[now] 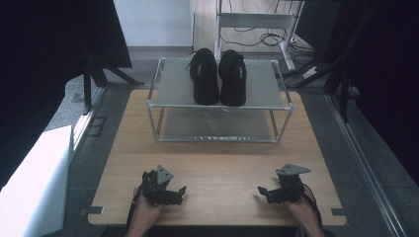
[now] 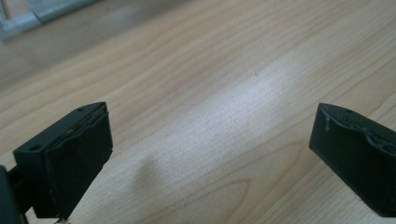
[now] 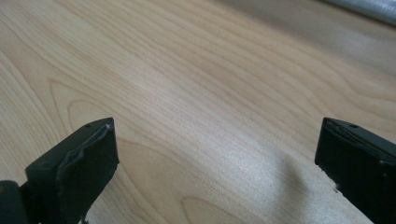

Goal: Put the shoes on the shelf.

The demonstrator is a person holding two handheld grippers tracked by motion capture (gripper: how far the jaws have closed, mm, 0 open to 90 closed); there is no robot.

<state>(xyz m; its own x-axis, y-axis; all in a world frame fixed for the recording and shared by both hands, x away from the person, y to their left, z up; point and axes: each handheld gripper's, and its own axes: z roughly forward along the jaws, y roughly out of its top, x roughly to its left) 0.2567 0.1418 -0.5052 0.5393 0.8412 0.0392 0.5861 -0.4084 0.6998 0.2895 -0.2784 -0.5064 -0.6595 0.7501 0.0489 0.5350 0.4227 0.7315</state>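
Two black shoes, one (image 1: 204,76) beside the other (image 1: 233,76), stand on the top shelf of a small metal rack (image 1: 170,94) at the far side of the wooden table (image 1: 222,160). My left gripper (image 1: 181,193) rests low near the front edge at the left, jaws wide apart and pointing inward. My right gripper (image 1: 263,192) mirrors it at the right, open too. In the left gripper view the left gripper (image 2: 212,126) has only bare wood between its jaws. The right gripper view has the right gripper (image 3: 217,140) just as wide, with nothing in it.
The rack's lower shelf (image 1: 217,126) holds nothing. A white box (image 1: 34,182) stands off the table at the left. Dark curtains (image 1: 385,74) flank both sides. A white metal stand (image 1: 254,22) with cables (image 1: 269,39) sits on the floor behind the rack.
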